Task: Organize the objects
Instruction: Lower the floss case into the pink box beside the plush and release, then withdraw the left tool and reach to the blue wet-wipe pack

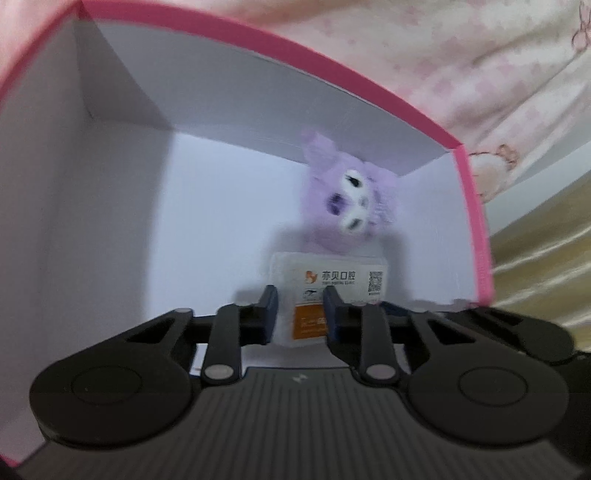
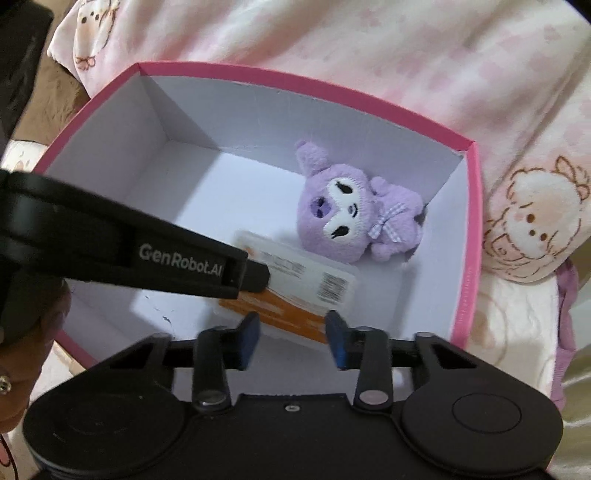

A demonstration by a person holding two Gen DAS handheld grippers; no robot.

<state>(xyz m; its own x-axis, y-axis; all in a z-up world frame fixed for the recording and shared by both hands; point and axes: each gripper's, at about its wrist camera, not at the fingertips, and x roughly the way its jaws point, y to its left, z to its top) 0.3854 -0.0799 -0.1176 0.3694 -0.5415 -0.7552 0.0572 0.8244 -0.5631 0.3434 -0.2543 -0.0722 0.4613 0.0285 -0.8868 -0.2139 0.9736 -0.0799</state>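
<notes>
My left gripper (image 1: 299,314) sits low in the centre of its own view, reaching down into the pink box (image 1: 229,31). Its two fingers (image 1: 267,314) are clamped on a small clear packet (image 1: 328,291) with white and orange print, which stands between the pads. From the right wrist view the same gripper (image 2: 258,277) comes in from the left edge as a dark bar, its tip resting on that packet (image 2: 299,288), which lies tilted over the white floor of the box (image 2: 472,206).

My right gripper (image 2: 291,339) hangs at the lower middle of its frame, above the near edge of the box. Its jaws stand apart with nothing between them; the blue pads (image 2: 249,339) hover over the orange end of the packet without touching it.

Just beyond the packet, toward the upper right of the box floor, a purple plush toy (image 2: 354,218) lies on its side against the far wall, with a checked bow at its neck. In the left wrist view the toy (image 1: 351,199) is blurred, directly above the packet.

The box rests on a pale pink blanket (image 2: 369,55) printed with cartoon animals, which fills the top and right of both frames.
</notes>
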